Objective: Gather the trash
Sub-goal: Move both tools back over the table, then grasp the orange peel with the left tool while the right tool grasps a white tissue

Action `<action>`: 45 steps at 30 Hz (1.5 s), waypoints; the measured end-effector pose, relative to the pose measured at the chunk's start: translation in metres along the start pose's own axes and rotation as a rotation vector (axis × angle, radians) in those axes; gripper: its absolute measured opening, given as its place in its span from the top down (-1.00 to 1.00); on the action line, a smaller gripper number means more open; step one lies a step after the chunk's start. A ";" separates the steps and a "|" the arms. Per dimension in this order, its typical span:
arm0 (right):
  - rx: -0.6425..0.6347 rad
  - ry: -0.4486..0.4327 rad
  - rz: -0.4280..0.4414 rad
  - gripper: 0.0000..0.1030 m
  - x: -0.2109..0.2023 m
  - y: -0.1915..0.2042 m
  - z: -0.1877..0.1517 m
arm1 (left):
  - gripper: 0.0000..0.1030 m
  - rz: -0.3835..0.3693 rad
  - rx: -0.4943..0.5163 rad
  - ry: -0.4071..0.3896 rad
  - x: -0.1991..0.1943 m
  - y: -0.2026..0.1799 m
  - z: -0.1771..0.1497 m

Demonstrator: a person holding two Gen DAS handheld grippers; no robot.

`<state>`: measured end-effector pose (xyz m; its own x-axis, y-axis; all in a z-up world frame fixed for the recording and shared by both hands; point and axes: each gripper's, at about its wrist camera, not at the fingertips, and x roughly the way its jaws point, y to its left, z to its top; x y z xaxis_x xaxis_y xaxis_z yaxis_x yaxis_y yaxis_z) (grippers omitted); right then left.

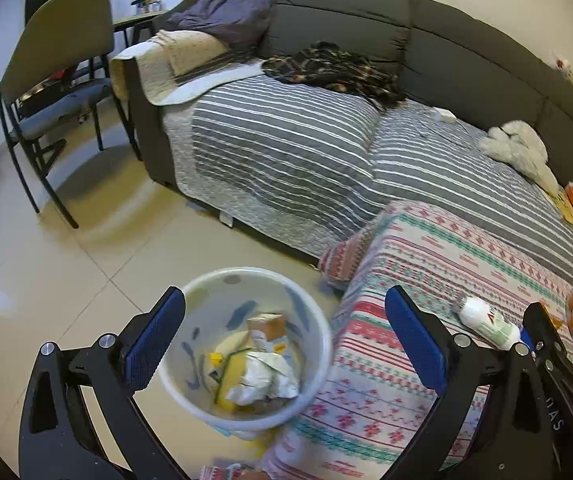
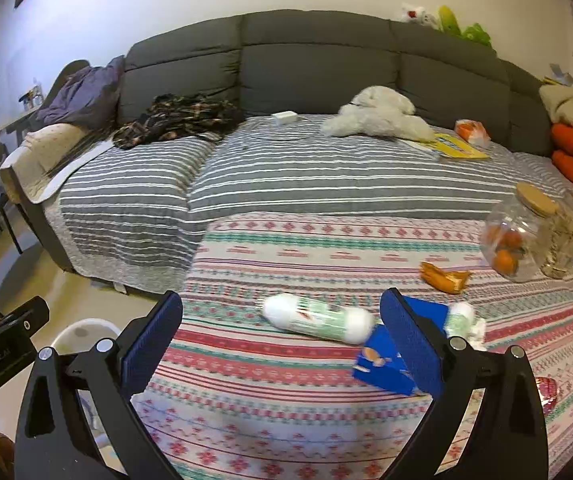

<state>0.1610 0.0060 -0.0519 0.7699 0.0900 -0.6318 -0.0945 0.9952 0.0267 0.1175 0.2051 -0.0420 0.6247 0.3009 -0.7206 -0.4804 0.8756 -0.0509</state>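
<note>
A white trash bin point(image 1: 318, 332) stands on the floor beside the patterned ottoman point(image 1: 414, 264) and holds crumpled paper point(image 1: 262, 376) and a small cardboard box point(image 1: 268, 322). My left gripper point(image 1: 282, 344) is open and empty above the bin. My right gripper point(image 2: 282, 344) is open and empty over the ottoman point(image 2: 326, 240). A white and green bottle point(image 2: 318, 318) lies just beyond its fingers; it also shows in the left wrist view point(image 1: 486, 322). A blue carton point(image 2: 386, 364), a second small bottle point(image 2: 462, 316) and orange peel point(image 2: 444, 276) lie near the right finger.
A clear jar with oranges point(image 2: 518, 236) stands on the ottoman's right. A grey sofa bed point(image 2: 286, 168) behind holds a plush toy point(image 2: 378, 116), dark clothes point(image 2: 178, 120), a yellow booklet point(image 2: 454, 146). A chair point(image 1: 54, 80) stands on the tiled floor at left.
</note>
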 end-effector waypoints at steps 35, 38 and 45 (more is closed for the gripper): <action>0.181 0.143 -0.146 -0.87 0.013 -0.218 -0.017 | -0.86 -0.192 0.439 0.132 0.016 -0.205 -0.078; 0.218 0.167 -0.140 -0.87 0.015 -0.241 -0.018 | -0.86 -0.234 0.461 0.171 0.025 -0.224 -0.082; 0.333 0.179 -0.154 -0.87 0.009 -0.303 -0.016 | -0.86 -0.348 0.429 0.275 0.052 -0.296 -0.065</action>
<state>0.1864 -0.2951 -0.0782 0.6343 -0.0402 -0.7720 0.2455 0.9574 0.1519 0.2525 -0.0629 -0.1093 0.4914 -0.0880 -0.8665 0.0490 0.9961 -0.0734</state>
